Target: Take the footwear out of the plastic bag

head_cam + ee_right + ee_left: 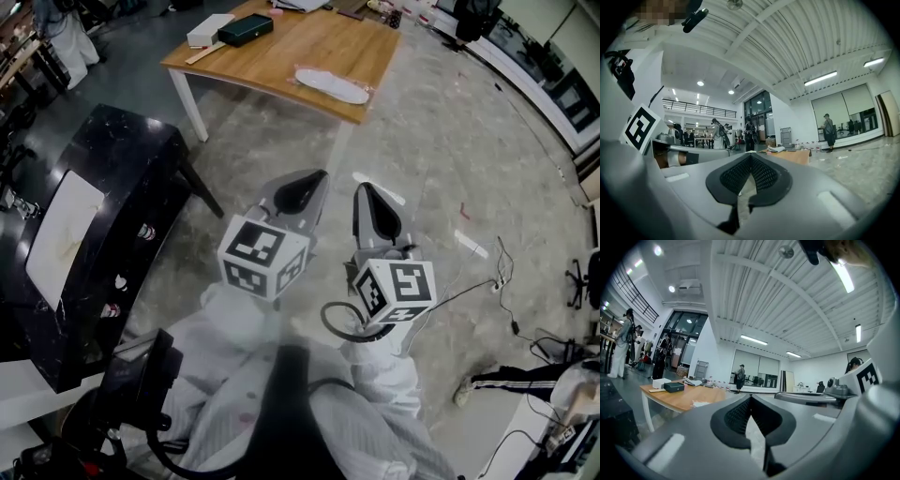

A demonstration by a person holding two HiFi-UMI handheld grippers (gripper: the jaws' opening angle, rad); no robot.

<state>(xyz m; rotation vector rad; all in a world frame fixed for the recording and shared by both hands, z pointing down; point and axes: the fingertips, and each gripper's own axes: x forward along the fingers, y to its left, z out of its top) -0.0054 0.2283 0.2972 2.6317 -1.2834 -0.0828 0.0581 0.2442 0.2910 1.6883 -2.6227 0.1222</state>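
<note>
- Closest to us, at the bottom of the head view, our white sleeves (234,375) come together in front of the body, with both forearms drawn in tight and reaching up the frame.
- Just above the sleeves we hold the two grippers side by side near the frame's centre, each one's marker cube (262,258) turned toward us and its tips pointing away.
- Our left gripper (305,187) leans slightly right. In the left gripper view its dark ribbed pads (738,416) meet at the tip, so this claw is closed with nothing between them.
- Our right gripper (375,202) stands just beside it, apart from it, with a black cable (342,323) looping under its cube. In the right gripper view its pads (764,176) also press together, closed and empty.
- Both gripper views tilt upward and take in mostly ceiling, so we carry the claws raised off the floor (441,159) and touching nothing.
- At the left of the head view a black cabinet (131,159) stands on the floor.
- Farthest off, at the top centre, stands the wooden table (281,52), well apart from both claws.
- On its near right edge lies the white footwear (330,84), which seems to be inside the clear plastic bag (366,92).
- A dark box (246,29) and a white box (209,29) sit at the table's far left end.
</note>
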